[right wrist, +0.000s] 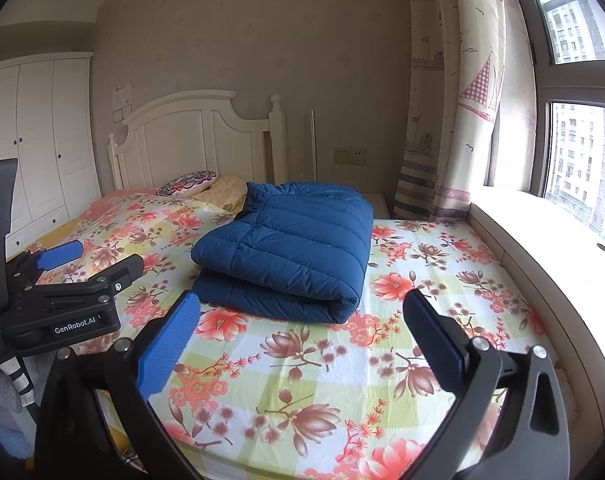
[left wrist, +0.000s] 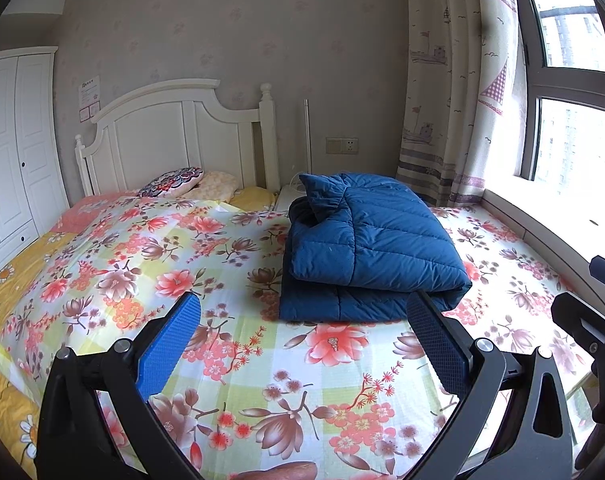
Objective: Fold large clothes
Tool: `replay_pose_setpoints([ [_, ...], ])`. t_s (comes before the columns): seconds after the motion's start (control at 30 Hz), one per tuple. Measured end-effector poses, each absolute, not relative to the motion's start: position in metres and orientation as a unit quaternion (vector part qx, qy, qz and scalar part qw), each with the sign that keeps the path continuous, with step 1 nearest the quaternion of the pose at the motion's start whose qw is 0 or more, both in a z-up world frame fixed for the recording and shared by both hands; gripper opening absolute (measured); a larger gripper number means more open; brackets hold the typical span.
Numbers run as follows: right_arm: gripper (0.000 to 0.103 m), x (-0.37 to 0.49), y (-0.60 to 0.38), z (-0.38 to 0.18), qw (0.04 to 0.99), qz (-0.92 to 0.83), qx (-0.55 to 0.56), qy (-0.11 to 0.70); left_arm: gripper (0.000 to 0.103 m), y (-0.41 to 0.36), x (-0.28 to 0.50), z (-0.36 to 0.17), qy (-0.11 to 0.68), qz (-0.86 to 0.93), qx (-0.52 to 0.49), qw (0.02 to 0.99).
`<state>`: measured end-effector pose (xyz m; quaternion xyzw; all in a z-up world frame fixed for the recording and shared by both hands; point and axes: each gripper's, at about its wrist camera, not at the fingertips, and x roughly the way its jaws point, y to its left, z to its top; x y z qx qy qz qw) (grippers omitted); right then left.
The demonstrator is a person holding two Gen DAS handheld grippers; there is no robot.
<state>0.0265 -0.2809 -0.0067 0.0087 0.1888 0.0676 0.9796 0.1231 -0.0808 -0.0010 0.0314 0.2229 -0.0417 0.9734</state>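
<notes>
Both claws hang low over the near end of the bed [left wrist: 102,256], pointing forward toward the headboard [left wrist: 174,136] and level with each other. The left claw [left wrist: 302,308] has its jaws spread wide and grips nothing; the flowered sheet shows between its two blue-padded fingers [left wrist: 170,344]. The right claw [right wrist: 302,308] is spread just as wide and is likewise empty, and from its camera the left claw appears a second time at the left edge, held side-on just above the sheet. One dark blue quilted jacket [right wrist: 286,240] lies folded into a thick bundle on the sheet, ahead of both claws and apart from them, toward the window side of the bed. Two pillows [left wrist: 174,186] rest against the headboard, well beyond the jacket. One curtain [left wrist: 454,80] hangs beside the window.
</notes>
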Motion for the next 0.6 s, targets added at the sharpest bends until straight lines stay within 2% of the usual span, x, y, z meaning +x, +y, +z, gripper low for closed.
replay_pose_setpoints([
  [0.6, 0.101, 0.0241, -0.2793, -0.001, 0.981, 0.068, 0.007, 0.181, 0.099, -0.0792, 0.1193, 0.0007, 0.22, -0.041, 0.034, 0.974],
])
